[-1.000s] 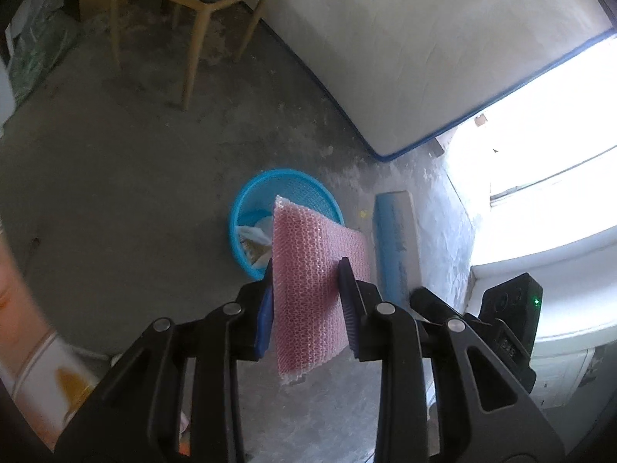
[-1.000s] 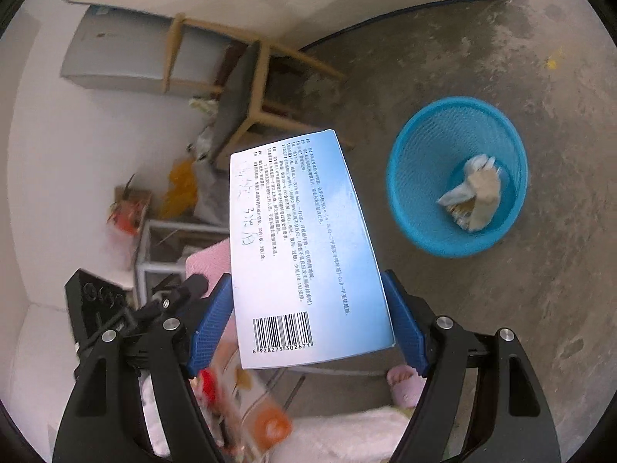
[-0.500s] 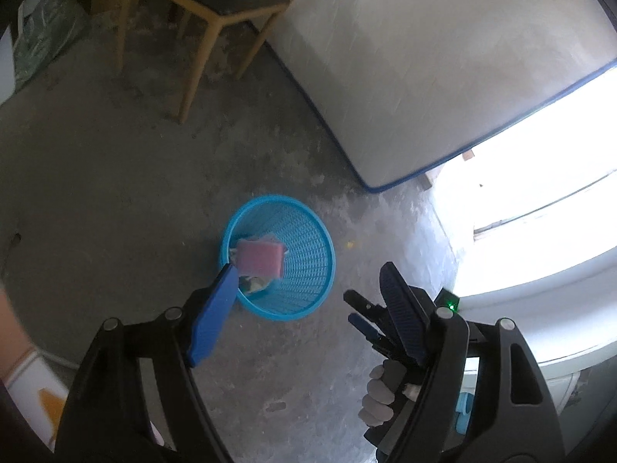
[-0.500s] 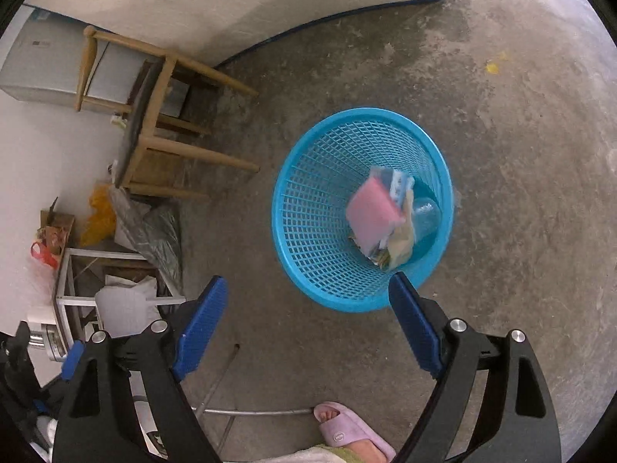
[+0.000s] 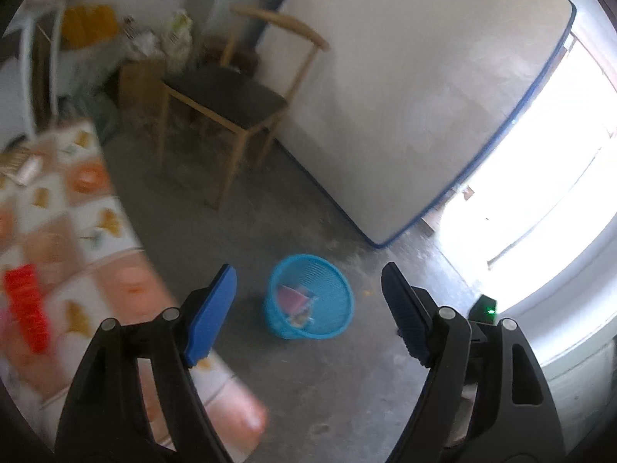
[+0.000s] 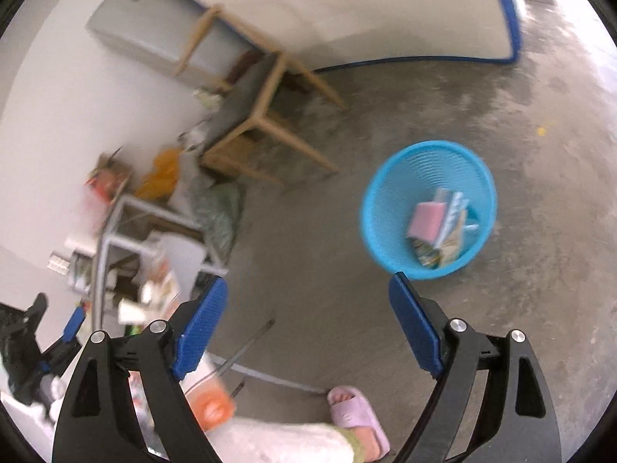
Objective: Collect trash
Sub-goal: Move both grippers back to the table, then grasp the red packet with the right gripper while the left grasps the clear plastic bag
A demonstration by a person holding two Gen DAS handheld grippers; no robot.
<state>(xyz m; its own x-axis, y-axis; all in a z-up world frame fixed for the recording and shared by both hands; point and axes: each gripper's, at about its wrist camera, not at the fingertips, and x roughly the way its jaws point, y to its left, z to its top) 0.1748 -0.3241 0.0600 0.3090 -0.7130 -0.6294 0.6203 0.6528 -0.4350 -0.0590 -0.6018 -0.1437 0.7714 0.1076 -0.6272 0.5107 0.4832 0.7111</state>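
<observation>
A blue mesh trash basket (image 5: 339,301) (image 6: 389,189) stands on the concrete floor. Inside it lie a pink bubble-wrap pouch (image 6: 426,220) (image 5: 290,297), a light blue box (image 6: 453,210) and other scraps. My left gripper (image 5: 308,312) is open and empty, high above the floor, with the basket seen between its fingers. My right gripper (image 6: 306,322) is open and empty, up and to the left of the basket. The left gripper also shows at the far left of the right wrist view (image 6: 58,332).
A table with an orange-patterned cloth (image 5: 77,254) is at my left, with a red item (image 5: 27,305) on it. A wooden chair (image 5: 231,108) (image 6: 262,104) and a leaning mattress (image 5: 405,96) stand behind the basket. A metal shelf (image 6: 127,239) holds clutter. A foot in a pink slipper (image 6: 354,413) is below.
A second ago the left gripper held the pink pouch and the right the blue box. Both opened and the items fell into the basket. Both grippers have since risen and pulled back.
</observation>
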